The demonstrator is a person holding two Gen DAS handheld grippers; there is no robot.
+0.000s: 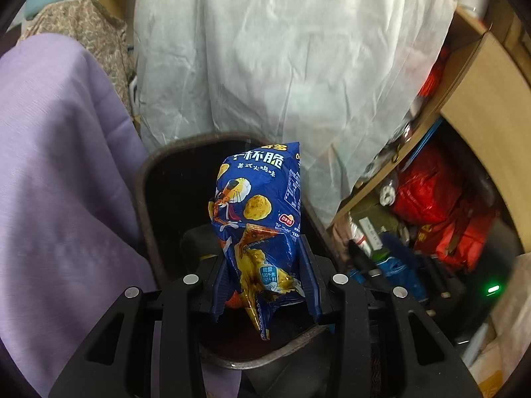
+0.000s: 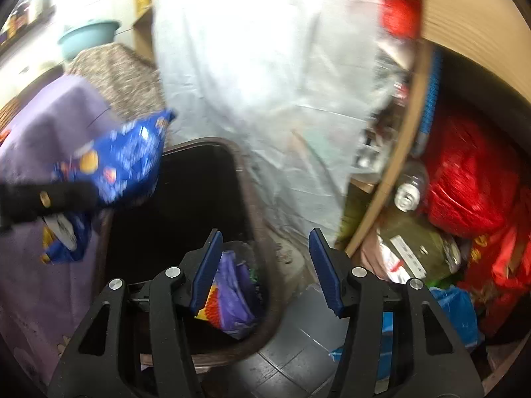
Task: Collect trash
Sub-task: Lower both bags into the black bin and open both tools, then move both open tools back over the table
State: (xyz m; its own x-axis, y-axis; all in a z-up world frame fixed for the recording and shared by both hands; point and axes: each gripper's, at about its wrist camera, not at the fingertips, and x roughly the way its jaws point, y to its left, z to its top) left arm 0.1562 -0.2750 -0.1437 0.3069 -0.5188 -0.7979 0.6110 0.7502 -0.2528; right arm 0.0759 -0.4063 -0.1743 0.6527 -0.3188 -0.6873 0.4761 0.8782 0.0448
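My left gripper is shut on a blue snack bag with a cartoon cheetah, holding it upright above the open brown trash bin. In the right wrist view the same blue snack bag shows at the left, held by the left gripper's black fingers beside the trash bin. My right gripper is open and empty, over the bin's near right rim. A purple wrapper lies inside the bin.
A purple cloth covers something left of the bin. A white plastic sheet hangs behind it. A wooden shelf on the right holds red bags, a plastic bottle and clutter. Grey floor tiles lie below.
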